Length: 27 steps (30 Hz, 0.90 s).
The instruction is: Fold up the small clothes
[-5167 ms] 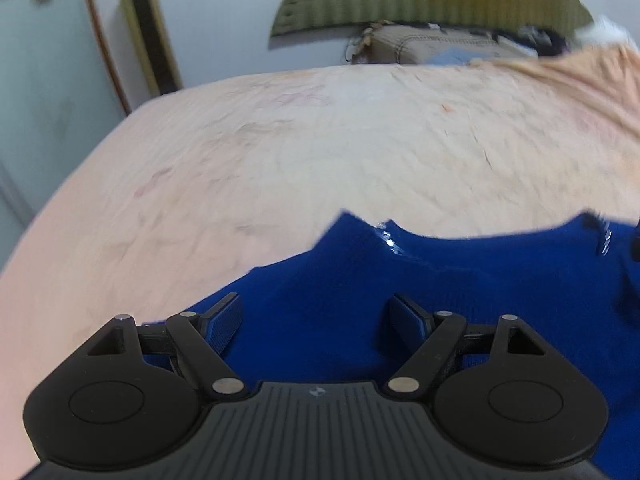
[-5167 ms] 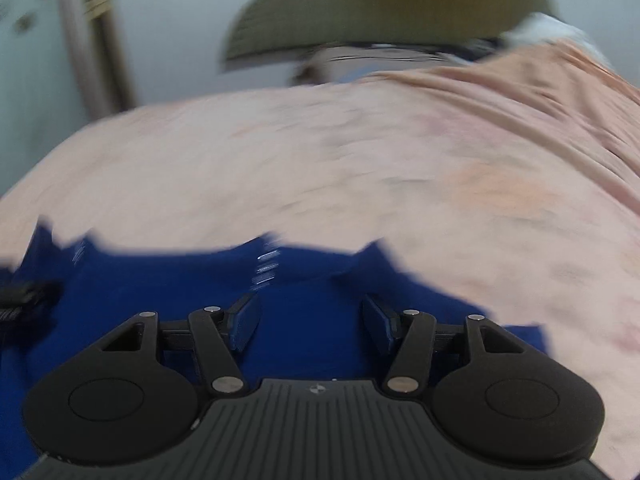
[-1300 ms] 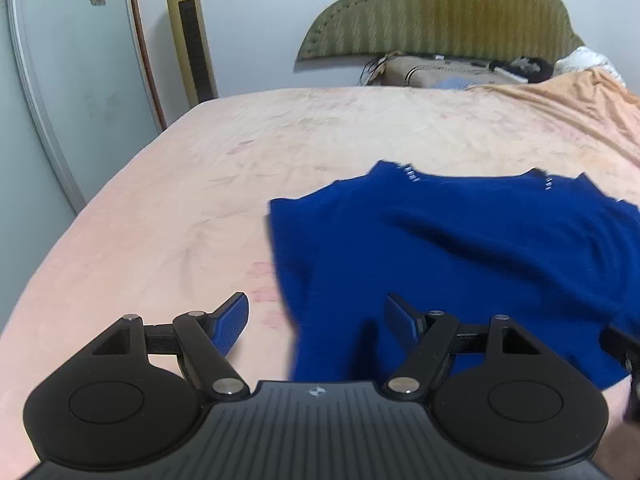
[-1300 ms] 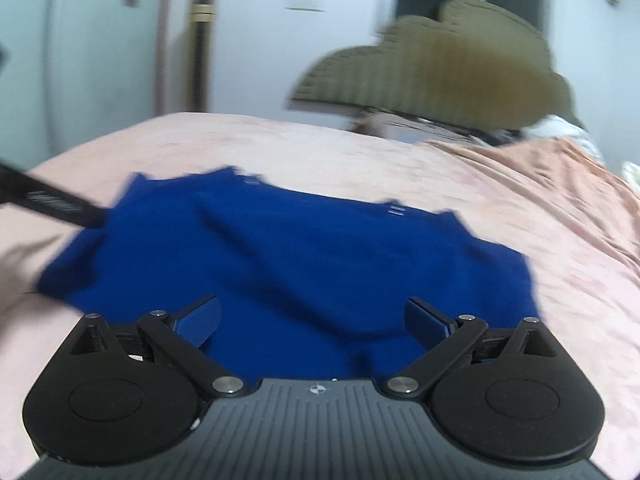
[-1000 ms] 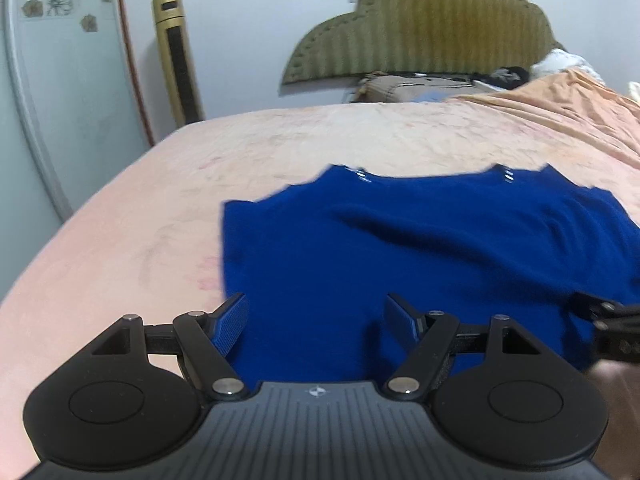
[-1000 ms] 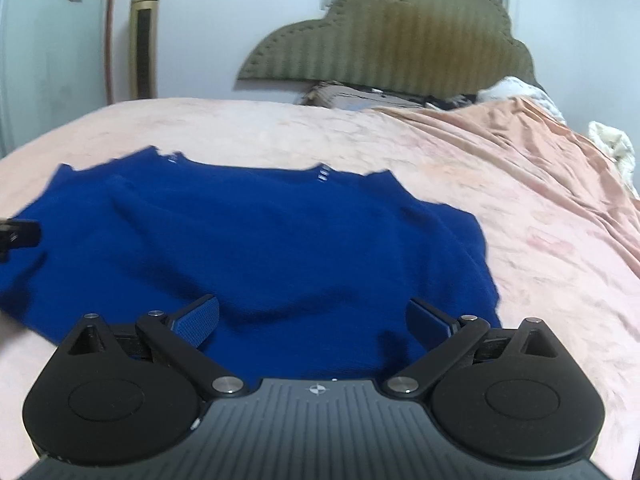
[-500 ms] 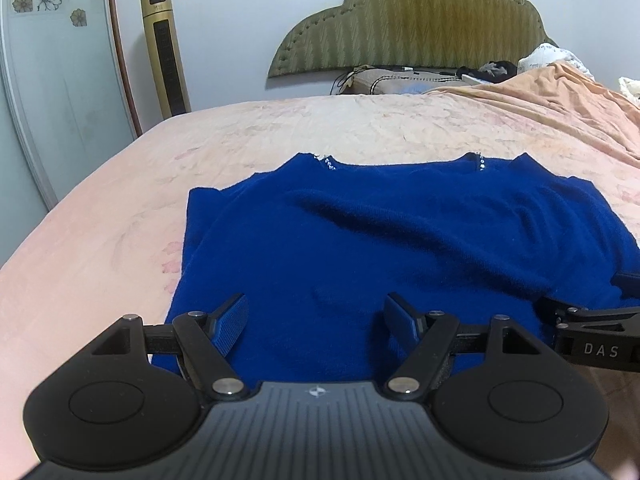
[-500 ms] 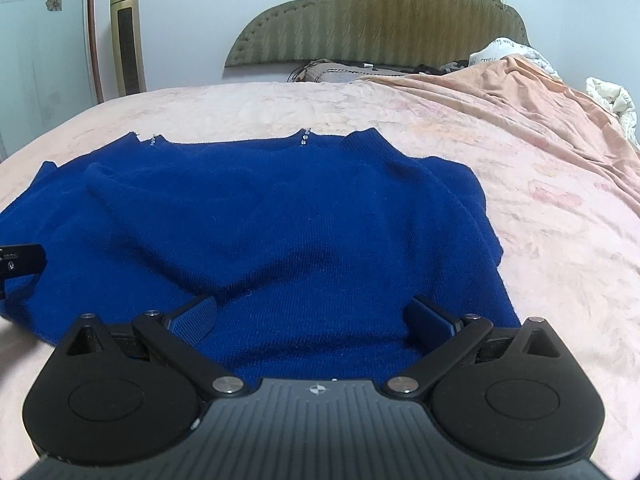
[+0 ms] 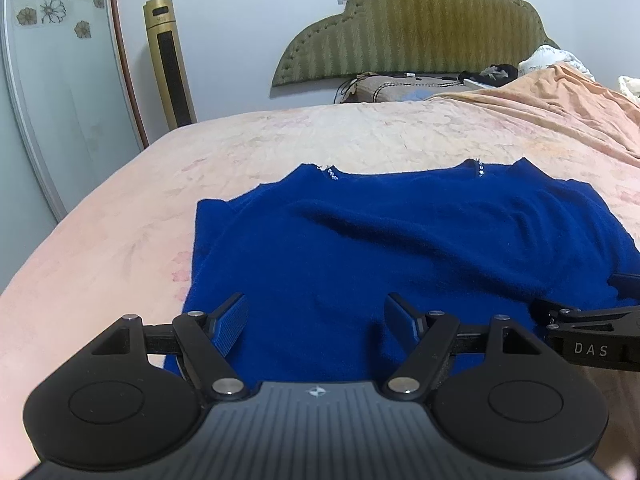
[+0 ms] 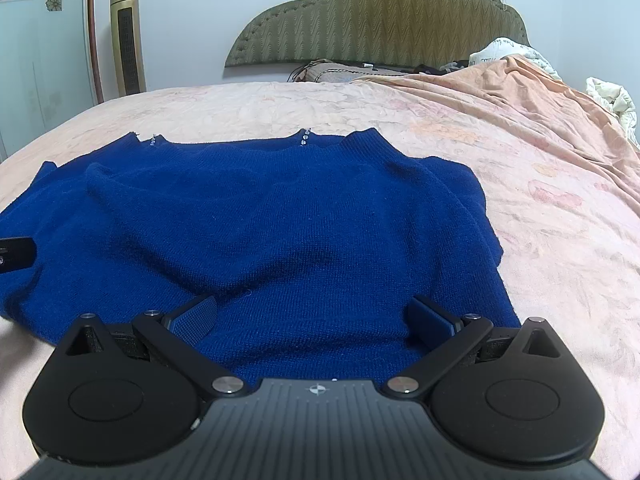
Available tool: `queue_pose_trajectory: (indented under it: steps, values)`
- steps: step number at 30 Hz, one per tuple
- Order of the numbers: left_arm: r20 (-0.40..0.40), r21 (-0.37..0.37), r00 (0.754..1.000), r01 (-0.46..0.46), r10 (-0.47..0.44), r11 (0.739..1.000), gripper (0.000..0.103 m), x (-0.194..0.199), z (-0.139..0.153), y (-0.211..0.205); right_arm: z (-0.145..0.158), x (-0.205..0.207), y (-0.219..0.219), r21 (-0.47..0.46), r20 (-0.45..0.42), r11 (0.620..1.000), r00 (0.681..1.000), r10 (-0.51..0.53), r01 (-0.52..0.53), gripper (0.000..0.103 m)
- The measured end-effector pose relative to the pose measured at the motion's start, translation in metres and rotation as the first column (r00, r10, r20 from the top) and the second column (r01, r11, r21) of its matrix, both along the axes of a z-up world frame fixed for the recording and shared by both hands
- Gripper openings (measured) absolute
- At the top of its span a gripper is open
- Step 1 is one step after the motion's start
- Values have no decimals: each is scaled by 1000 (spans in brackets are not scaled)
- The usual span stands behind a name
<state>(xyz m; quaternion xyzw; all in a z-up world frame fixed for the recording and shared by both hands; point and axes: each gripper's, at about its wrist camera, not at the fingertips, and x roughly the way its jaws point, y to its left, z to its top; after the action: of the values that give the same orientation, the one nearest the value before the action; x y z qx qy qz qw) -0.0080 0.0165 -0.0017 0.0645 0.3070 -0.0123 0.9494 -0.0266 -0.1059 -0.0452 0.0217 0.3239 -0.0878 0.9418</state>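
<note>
A dark blue knitted sweater lies spread on the pink bed sheet, neckline with small white beads facing the headboard. My left gripper hovers open over the sweater's near left hem, nothing between its blue pads. My right gripper stands open and wide over the near right hem, also empty. Each gripper's black body shows at the edge of the other's view: the right gripper and the left gripper.
An olive padded headboard and a pillow stand at the far end. A rumpled peach blanket covers the bed's right side. A gold tower fan and a glass door are at the left.
Both grippers have pulled back and risen from the sweater, so the whole garment now shows flat. In the last half second the views barely shifted.
</note>
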Motion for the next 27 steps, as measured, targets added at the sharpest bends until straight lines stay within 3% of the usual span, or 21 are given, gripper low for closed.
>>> queue_pose_trajectory:
  steps: [27]
  values:
    - [42,-46,999,-8,10,999,76,-4,16,11,0,0,1,0,-1,1000,1000,-1,1,103]
